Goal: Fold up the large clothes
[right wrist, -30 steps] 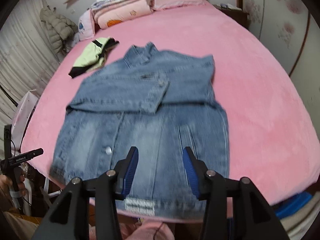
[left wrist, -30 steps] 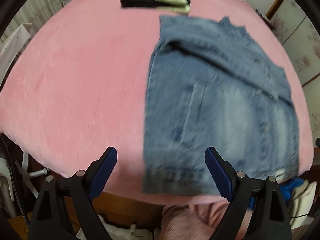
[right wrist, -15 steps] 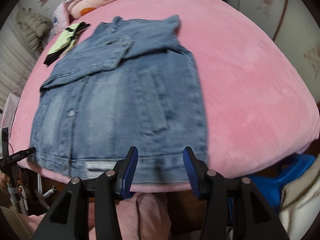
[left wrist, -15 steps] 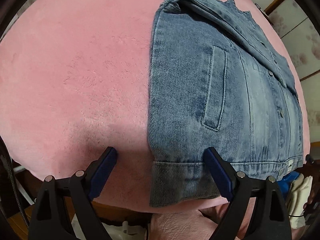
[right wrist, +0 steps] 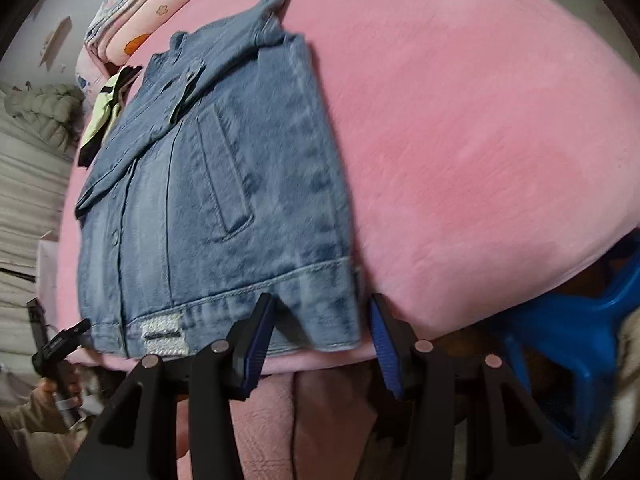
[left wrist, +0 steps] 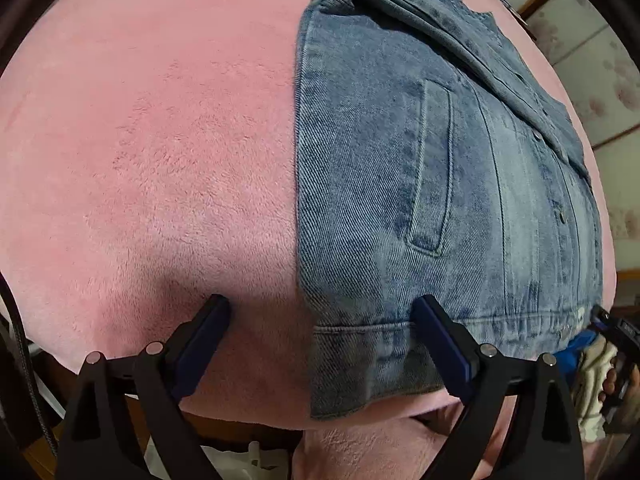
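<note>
A blue denim jacket [left wrist: 432, 184] lies front-up on the pink bed, sleeves folded across its chest, hem at the near edge. It also shows in the right wrist view [right wrist: 224, 216]. My left gripper [left wrist: 320, 312] is open at the jacket's left hem corner, one finger on the pink cover, the other over the hem band. My right gripper [right wrist: 320, 308] is open around the jacket's right hem corner, which lies between the jaws.
The pink blanket [left wrist: 160, 152] covers the bed [right wrist: 480, 120]. A pale green and black garment [right wrist: 106, 116] lies beyond the jacket. Folded bedding [right wrist: 136, 12] is stacked at the head. A blue plastic stool [right wrist: 568, 332] stands by the bed's edge.
Both grippers have come down and forward to the jacket's hem, each now at a bottom corner. Both stay open. The jacket has not moved.
</note>
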A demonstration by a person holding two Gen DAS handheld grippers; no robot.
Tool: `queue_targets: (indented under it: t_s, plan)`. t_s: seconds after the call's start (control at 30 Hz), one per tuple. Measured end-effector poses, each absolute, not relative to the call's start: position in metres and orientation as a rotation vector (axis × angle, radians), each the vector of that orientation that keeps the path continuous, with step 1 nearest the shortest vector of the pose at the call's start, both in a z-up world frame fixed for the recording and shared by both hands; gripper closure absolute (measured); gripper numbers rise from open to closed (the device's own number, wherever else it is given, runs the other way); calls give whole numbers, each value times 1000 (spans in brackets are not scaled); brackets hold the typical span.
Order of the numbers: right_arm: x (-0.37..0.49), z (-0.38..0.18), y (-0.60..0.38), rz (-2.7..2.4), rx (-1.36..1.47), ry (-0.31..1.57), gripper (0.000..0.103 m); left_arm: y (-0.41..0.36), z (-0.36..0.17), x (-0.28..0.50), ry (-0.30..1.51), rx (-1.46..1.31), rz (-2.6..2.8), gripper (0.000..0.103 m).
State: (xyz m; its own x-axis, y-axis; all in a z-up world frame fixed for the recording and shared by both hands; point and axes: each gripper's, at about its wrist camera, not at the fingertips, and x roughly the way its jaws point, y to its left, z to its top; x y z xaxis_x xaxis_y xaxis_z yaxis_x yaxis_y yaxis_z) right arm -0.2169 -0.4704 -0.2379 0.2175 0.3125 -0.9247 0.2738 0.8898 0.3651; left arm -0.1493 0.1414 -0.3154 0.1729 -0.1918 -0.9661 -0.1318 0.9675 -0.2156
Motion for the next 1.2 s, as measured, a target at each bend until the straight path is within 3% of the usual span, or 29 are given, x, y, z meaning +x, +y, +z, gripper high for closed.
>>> queue_targets:
  t_s: [0.3, 0.33, 0.5, 0.67, 0.73, 0.8, 0.83, 0.9, 1.0, 1.2]
  plan:
    - [-219, -251, -466, -3, 534, 1371, 57, 146, -318, -150, 1413, -253, -74, 9]
    - [-217, -251, -467, 5, 560, 1376, 64, 144, -318, -150, 1414, -251, -62, 9]
    - [-214, -235, -456, -21, 449, 1432, 81, 126, -314, -148, 1467, -306, -95, 16]
    - [-210, -217, -447, -32, 377, 1453, 88, 108, -320, -150, 1497, -274, -105, 17]
    - [-209, -214, -444, -44, 355, 1463, 89, 106, -324, -149, 1502, -289, -99, 25]
    - [-207, -212, -441, -56, 338, 1470, 90, 102, -322, -147, 1515, -293, -114, 58]
    - [-207, -209, -439, -61, 329, 1469, 91, 99, -319, -145, 1527, -291, -112, 60]
    - [-207, -199, -436, -62, 319, 1456, 93, 95, -311, -142, 1553, -247, -60, 82]
    - [-208, -181, -433, -47, 319, 1430, 95, 98, -293, -136, 1584, -313, -17, 90]
    - [-196, -123, -425, 10, 362, 1332, 96, 106, -246, -125, 1530, -582, -33, 94]
